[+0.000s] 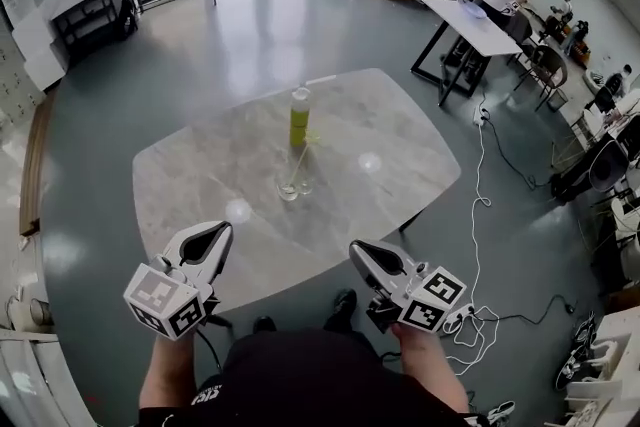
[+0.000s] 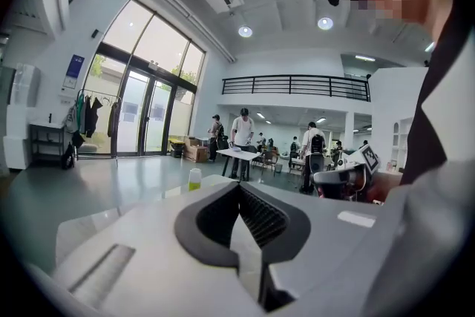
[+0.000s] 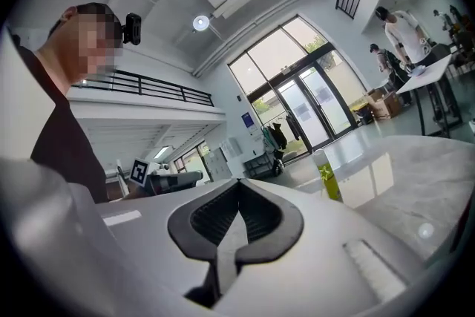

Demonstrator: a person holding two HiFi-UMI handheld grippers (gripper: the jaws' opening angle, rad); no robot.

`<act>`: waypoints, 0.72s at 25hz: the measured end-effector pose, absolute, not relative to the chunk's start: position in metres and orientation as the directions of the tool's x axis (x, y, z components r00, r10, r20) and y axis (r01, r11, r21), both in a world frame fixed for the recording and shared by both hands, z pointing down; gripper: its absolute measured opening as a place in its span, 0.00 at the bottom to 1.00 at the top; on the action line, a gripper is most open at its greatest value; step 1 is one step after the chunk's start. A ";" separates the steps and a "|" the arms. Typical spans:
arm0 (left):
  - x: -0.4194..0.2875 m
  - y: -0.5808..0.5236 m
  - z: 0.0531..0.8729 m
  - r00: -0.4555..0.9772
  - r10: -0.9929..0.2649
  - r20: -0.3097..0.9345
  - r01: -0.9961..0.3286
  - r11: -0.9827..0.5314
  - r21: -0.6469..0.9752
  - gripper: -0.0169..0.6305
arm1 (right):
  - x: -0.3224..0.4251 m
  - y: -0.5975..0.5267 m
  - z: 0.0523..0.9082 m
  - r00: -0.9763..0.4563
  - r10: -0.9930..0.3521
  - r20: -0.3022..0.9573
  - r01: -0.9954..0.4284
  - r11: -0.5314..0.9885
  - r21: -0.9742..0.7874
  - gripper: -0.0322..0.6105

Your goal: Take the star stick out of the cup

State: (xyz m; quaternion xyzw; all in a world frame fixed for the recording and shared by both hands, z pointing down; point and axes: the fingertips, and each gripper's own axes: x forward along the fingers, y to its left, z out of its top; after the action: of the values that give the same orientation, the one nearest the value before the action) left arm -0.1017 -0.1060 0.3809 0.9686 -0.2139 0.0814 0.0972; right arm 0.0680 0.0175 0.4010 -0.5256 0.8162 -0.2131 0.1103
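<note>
Star stick (image 1: 301, 158) in cup (image 1: 289, 188); cup shows only overhead; left gripper (image 1: 222, 229), right gripper (image 1: 357, 247) closed, empty.

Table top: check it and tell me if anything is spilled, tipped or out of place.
Nothing stands out. On the table, the bottle and the cup stand upright, the star stick leans inside the cup, and no spill shows.

Table (image 1: 200, 177) looks glossy polished stone; cup (image 1: 289, 188) seemingly clear glass.
</note>
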 end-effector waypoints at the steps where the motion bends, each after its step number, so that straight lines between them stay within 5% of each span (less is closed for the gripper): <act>1: -0.089 -0.110 0.377 0.888 -0.418 0.192 -0.448 -0.881 0.155 0.03 | 0.082 0.013 0.398 -0.440 -0.897 0.043 -0.804 0.372 -0.463 0.07; 9: 0.001 -0.120 0.364 0.832 -0.517 0.203 -0.547 -0.825 0.142 0.03 | 0.180 0.000 0.400 -0.540 -0.840 0.059 -0.760 0.456 -0.462 0.07; 18: 0.017 -0.137 0.393 0.789 -0.557 0.259 -0.599 -0.791 0.124 0.03 | 0.182 -0.046 0.433 -0.645 -0.762 0.064 -0.672 0.525 -0.522 0.07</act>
State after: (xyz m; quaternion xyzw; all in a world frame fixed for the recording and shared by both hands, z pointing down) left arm 0.0166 -0.1375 0.3928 0.9405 -0.3072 0.1049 0.1004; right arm 0.1819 -0.0462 0.4332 -0.4126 0.8689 -0.2593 0.0865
